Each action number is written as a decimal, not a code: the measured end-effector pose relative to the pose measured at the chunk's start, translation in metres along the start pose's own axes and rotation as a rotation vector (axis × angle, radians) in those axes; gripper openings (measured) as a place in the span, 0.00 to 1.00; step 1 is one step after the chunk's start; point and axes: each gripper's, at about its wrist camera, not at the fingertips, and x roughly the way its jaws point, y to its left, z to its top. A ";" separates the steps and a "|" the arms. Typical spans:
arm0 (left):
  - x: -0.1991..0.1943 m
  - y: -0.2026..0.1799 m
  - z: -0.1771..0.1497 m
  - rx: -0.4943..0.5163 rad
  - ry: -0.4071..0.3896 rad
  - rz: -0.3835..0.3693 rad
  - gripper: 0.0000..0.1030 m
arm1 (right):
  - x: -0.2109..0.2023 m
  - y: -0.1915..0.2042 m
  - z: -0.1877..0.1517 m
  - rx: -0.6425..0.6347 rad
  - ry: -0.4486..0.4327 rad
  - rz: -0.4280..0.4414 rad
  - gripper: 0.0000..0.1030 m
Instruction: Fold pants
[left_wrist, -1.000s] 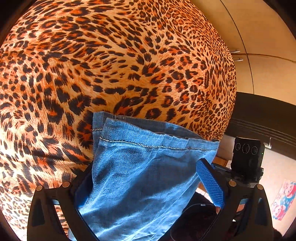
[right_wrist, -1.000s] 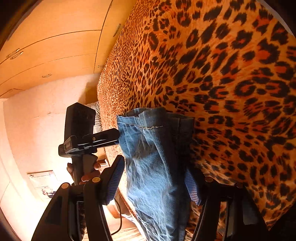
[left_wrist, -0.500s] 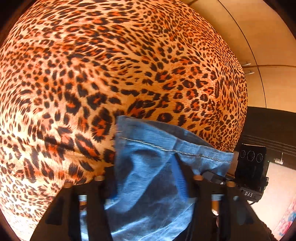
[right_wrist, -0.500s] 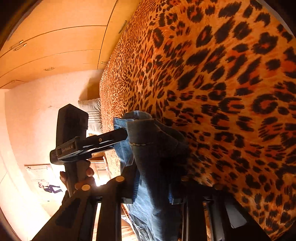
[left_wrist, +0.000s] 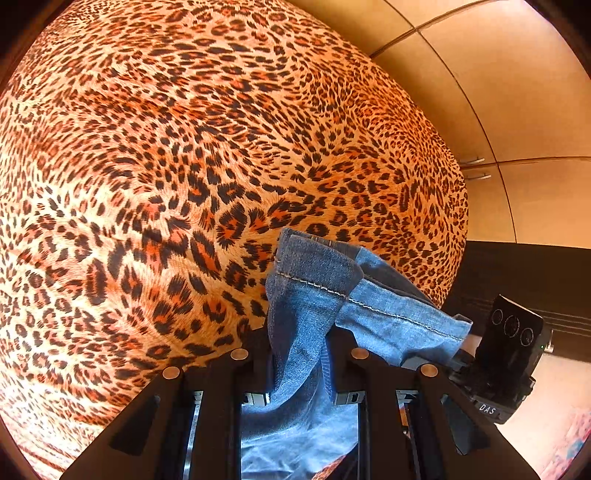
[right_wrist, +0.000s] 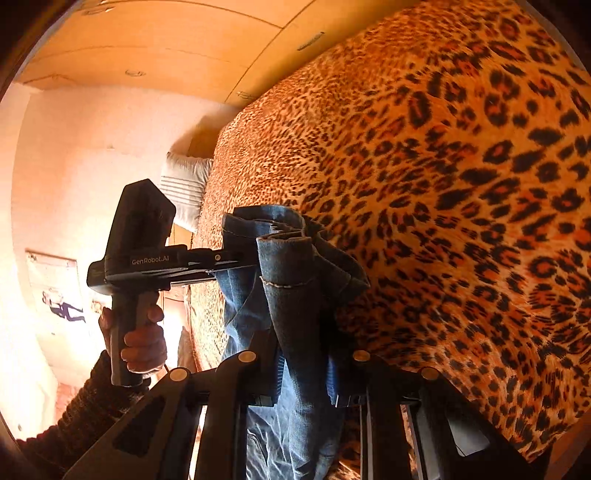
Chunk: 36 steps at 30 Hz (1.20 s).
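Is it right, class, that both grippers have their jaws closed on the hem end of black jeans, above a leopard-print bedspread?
One detail is wrong: the jeans are blue denim, not black, as the left wrist view shows. The left gripper and right gripper have just closed on them above the leopard-print bedspread.
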 end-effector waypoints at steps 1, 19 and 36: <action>-0.011 0.000 -0.005 0.001 -0.016 -0.001 0.18 | 0.000 0.012 0.001 -0.043 0.004 -0.008 0.17; -0.118 0.096 -0.213 -0.226 -0.238 -0.108 0.20 | 0.041 0.177 -0.128 -0.890 0.433 -0.053 0.20; -0.112 0.137 -0.465 -0.896 -0.602 -0.251 0.70 | 0.084 0.172 -0.181 -1.039 0.894 0.002 0.42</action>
